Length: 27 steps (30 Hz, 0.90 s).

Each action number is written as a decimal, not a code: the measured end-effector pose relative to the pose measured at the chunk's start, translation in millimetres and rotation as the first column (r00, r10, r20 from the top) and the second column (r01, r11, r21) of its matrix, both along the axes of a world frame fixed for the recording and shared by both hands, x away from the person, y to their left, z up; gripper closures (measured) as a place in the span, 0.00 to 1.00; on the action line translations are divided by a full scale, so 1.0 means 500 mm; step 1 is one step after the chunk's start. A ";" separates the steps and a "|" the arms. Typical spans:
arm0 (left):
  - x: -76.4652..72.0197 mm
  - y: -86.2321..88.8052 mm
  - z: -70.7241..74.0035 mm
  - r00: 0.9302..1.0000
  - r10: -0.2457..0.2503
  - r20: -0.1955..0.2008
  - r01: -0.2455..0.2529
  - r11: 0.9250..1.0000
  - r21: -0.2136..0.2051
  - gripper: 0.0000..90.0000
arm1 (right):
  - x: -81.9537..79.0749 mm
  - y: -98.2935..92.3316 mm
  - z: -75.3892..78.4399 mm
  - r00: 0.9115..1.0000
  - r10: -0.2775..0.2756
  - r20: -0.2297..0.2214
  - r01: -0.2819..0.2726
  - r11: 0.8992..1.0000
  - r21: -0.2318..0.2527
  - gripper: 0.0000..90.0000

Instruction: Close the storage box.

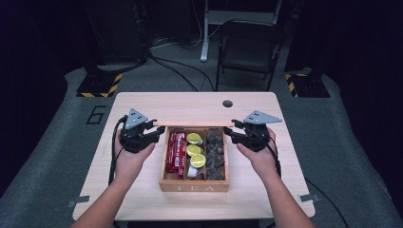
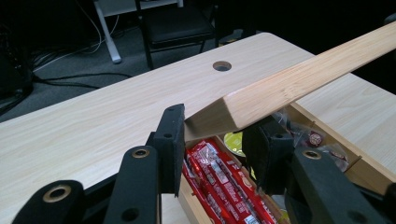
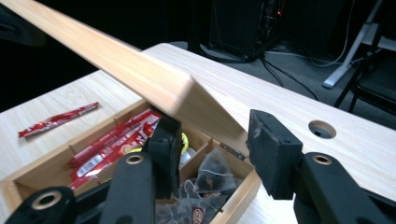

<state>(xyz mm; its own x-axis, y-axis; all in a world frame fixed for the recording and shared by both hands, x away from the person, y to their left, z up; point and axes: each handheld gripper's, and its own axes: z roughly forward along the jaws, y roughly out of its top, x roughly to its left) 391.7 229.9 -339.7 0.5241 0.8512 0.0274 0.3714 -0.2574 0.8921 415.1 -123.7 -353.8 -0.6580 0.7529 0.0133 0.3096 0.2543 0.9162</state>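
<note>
Box: wooden tea box at the worktop's near middle, its hinged lid raised over the far edge
Left gripper: jaws partly apart, straddling the lid's left corner; firm grip cannot be told
Right gripper: jaws wide, around the lid's right corner, far pad clear of the wood
Inside: red packets left, yellow-green pods middle, dark sachets right
Nearby: loose red packet on the worktop, cable hole, folding chair beyond
</note>
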 end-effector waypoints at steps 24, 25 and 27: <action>-0.060 -0.002 -0.051 0.999 -0.019 0.029 0.018 0.998 0.060 0.66 | -0.075 -0.004 -0.039 0.999 0.006 0.041 -0.005 1.000 -0.024 0.65; -0.062 -0.002 -0.056 0.999 -0.018 0.036 0.016 0.998 0.058 0.66 | -0.077 -0.004 -0.041 0.999 0.008 0.042 -0.007 1.000 -0.029 0.65; -0.068 0.000 -0.064 0.999 -0.021 0.039 0.019 0.999 0.047 0.65 | -0.082 -0.003 -0.045 0.999 0.006 0.043 -0.004 0.999 -0.033 0.65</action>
<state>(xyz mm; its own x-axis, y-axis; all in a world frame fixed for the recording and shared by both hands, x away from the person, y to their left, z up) 357.8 229.7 -371.6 0.5388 0.8378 0.0882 0.3302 -0.3063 0.8928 373.9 -125.0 -376.3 -0.6612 0.7492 -0.0397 0.2687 0.2859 0.9198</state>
